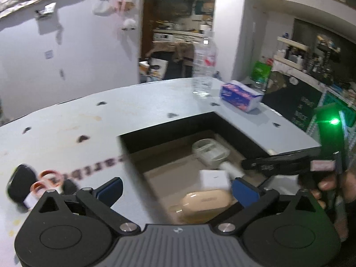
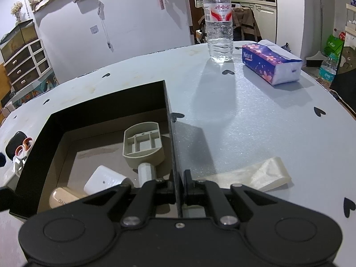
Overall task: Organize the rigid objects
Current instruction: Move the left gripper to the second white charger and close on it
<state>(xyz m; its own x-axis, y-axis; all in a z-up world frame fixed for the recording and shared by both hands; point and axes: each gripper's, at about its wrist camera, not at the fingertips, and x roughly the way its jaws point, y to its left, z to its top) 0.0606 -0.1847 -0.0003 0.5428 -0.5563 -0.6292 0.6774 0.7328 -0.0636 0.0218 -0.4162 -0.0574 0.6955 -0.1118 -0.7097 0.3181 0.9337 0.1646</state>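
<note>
A black open box (image 2: 106, 93) with a brown floor sits on the pale table (image 2: 233, 115). In it lie a grey scoop-like holder (image 2: 142, 142), a white block (image 2: 104, 180) and a beige case (image 2: 59, 198). My right gripper (image 2: 178, 191) is shut on the box's right wall (image 2: 171, 133). My left gripper (image 1: 175, 189) is open and empty above the box's near left corner, over the beige case (image 1: 207, 200) and white block (image 1: 214, 179). Orange-handled scissors (image 1: 47, 179) and a black case (image 1: 21, 182) lie on the table left of the box.
A water bottle (image 2: 219, 22) and a purple tissue pack (image 2: 271, 64) stand at the far side of the table. A clear plastic bag (image 2: 255, 175) lies right of the box. The right gripper's body and the hand holding it show in the left wrist view (image 1: 289, 166).
</note>
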